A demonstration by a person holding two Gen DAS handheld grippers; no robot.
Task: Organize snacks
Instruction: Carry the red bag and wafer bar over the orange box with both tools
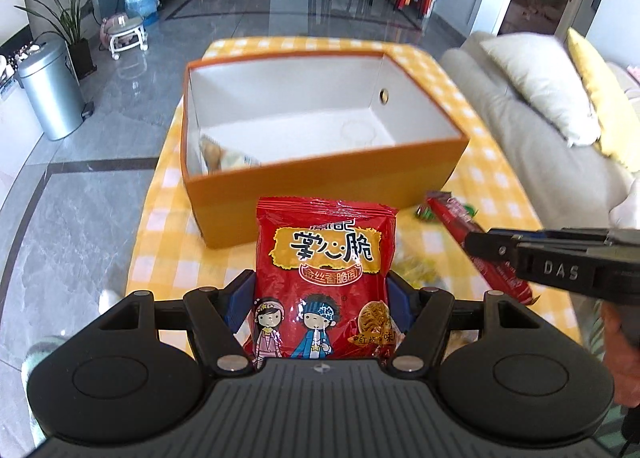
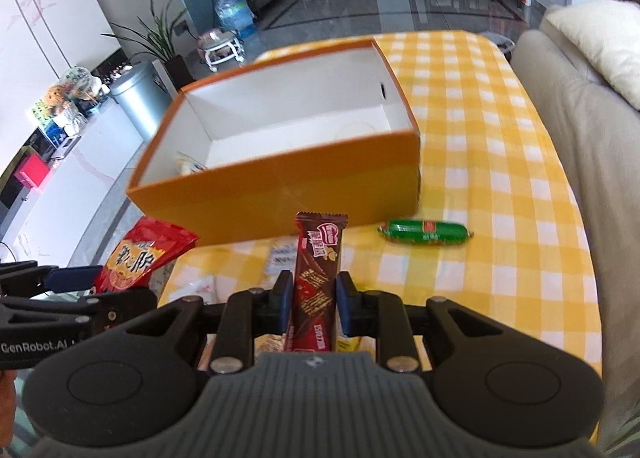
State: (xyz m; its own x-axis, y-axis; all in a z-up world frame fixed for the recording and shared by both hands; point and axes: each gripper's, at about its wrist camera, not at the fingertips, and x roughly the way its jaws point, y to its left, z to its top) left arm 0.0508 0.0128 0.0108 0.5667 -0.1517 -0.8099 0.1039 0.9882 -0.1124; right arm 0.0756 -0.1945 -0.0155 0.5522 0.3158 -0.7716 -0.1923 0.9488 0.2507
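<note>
Both hands were loaded. Left gripper (image 1: 320, 294) was clamped across the width of a red crispy-noodle snack bag (image 1: 324, 278), bag upright between the pads, top seal pointing away from the camera toward the box. Right gripper (image 2: 310, 298) was pinched nearly closed on a brown chocolate wafer bar (image 2: 316, 286), long axis running straight along the fingers, free end forward. The orange box (image 1: 320, 178) sat directly ahead of both grippers on the yellow checked tablecloth (image 1: 472, 174), open top, white inside, one wrapped snack (image 1: 224, 154) already lying in its near-left corner. Key relation: the near wall of the box stood between each held item and the cavity, so both loads needed to clear that rim before release; neither was over the opening yet, by my read. Left gripper looked slightly more centred on the box, the right one was offset toward the box's right half. A green sausage stick (image 2: 426, 234) lay on the cloth just beside the box's near-right corner, untouched, and a few pale packets (image 2: 280, 258) sat under the right gripper's fingers, still to be collected.
</note>
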